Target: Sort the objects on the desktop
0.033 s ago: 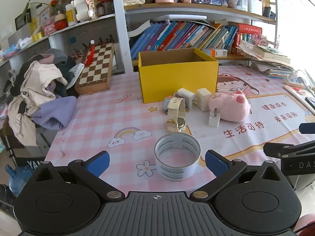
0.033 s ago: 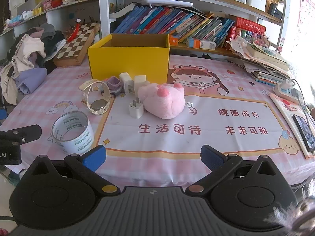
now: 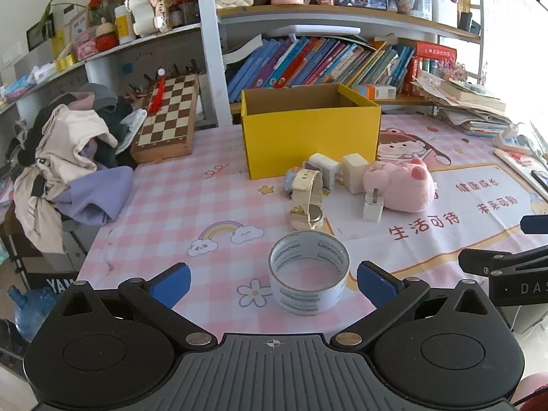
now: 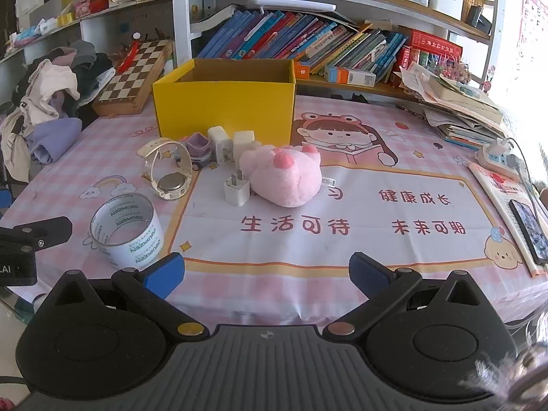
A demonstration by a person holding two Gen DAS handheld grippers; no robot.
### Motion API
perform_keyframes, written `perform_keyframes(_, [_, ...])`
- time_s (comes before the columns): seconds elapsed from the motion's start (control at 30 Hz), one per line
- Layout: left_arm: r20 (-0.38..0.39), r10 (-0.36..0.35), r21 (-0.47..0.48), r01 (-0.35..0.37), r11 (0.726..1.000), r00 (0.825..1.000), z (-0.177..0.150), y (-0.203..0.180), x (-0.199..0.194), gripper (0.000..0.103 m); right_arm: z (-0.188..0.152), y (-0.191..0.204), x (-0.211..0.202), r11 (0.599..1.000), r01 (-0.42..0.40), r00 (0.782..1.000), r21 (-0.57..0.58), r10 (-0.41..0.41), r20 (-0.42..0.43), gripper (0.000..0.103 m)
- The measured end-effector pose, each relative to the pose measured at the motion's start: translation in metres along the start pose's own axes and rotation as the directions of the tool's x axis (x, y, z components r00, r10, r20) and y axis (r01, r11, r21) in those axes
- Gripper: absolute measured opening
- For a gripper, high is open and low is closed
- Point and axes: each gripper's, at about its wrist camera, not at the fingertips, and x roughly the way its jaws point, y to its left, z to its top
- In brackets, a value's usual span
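A roll of clear tape (image 3: 308, 274) stands on the pink checked tablecloth between the wide-open fingers of my left gripper (image 3: 273, 284); the blue pads do not touch it. My right gripper (image 4: 266, 274) is open over the cloth with nothing between its fingers, and the tape roll (image 4: 125, 231) is to its left. Further back lie a cream watch (image 3: 306, 195), a small white plug (image 3: 372, 205), a pink plush pig (image 3: 400, 185) and two white chargers (image 3: 354, 173). Behind them stands an open yellow box (image 3: 310, 137).
A chessboard (image 3: 167, 120) and a pile of clothes (image 3: 68, 157) sit at the back left. Bookshelves (image 4: 308, 44) run behind the box. At the right edge are stacked papers (image 4: 462, 109), a power strip (image 4: 496, 157) and a phone (image 4: 529, 229).
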Motion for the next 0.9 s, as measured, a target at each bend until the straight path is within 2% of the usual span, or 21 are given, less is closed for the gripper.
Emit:
perform_keyframes(0.2, [-0.009, -0.007, 0.015, 0.007, 1.0, 1.0, -0.0027, -0.0011, 0.0089, 0.103, 0.0003, 0.0009, 0.0009, 1.0, -0.001, 1.0, -0.001, 0.001, -0.001, 0.103])
perform_keyframes(0.4, [-0.006, -0.011, -0.015, 0.011, 1.0, 1.0, -0.0029, 0.003, 0.0051, 0.103, 0.0006, 0.0018, 0.0018, 1.0, -0.002, 1.0, -0.003, 0.002, -0.002, 0.103])
perform_keyframes(0.9, [-0.003, -0.022, -0.021, 0.022, 1.0, 1.0, -0.0045, 0.0044, 0.0042, 0.103, 0.0014, 0.003, 0.0033, 1.0, -0.005, 1.0, -0.007, 0.005, -0.004, 0.103])
